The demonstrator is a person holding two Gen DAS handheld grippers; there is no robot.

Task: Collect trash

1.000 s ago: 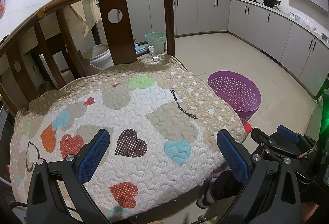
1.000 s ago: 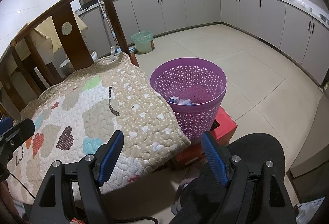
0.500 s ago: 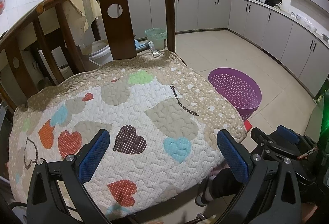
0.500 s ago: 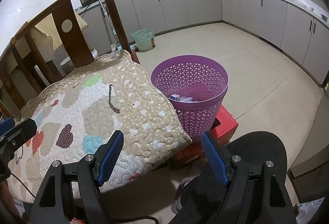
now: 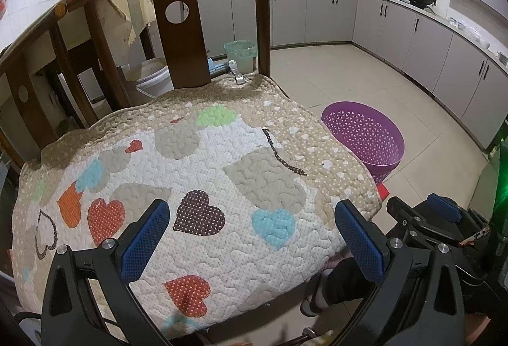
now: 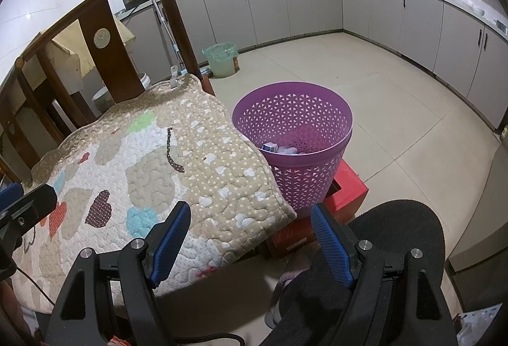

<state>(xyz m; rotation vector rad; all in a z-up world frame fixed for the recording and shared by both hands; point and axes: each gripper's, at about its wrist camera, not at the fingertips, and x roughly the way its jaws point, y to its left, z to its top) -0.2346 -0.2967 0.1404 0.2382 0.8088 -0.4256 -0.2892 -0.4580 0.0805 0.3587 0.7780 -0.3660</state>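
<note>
Trash (image 6: 281, 149): small white and blue pieces at the bottom of the purple basket (image 6: 304, 174), ahead of the right claw (image 6: 250, 242) and slightly right of its centre line. Not visible in the left wrist view, where only the basket (image 5: 365, 136) rim and inner wall show, ahead and right of the left claw (image 5: 250, 238).

Basket: upright, perforated wall, standing on a red box (image 6: 346, 187); touching or just beside the overhanging edge of the cushion (image 6: 177, 168) — cannot tell which.

Right claw: jaws wide apart, blue pads (image 6: 171, 238) clear of everything, nothing held. Left pad over the near corner of the cushion, right pad in front of the red box, over a dark trouser leg (image 6: 381, 250).

Left claw: jaws wide apart, nothing held. Both pads (image 5: 146, 238) above the cushion (image 5: 197, 181), no contact visible.

Cushion: quilted, heart pattern, covering the seat of a wooden chair (image 5: 181, 38). Chair back beyond both claws, with a round hole in the centre slat.

Further out: green-lined bin (image 6: 220, 58) on the tiled floor (image 6: 397, 92), beyond the basket and left of it. Grey cabinets (image 6: 317, 6) along the far and right walls; cookware on the counter.
</note>
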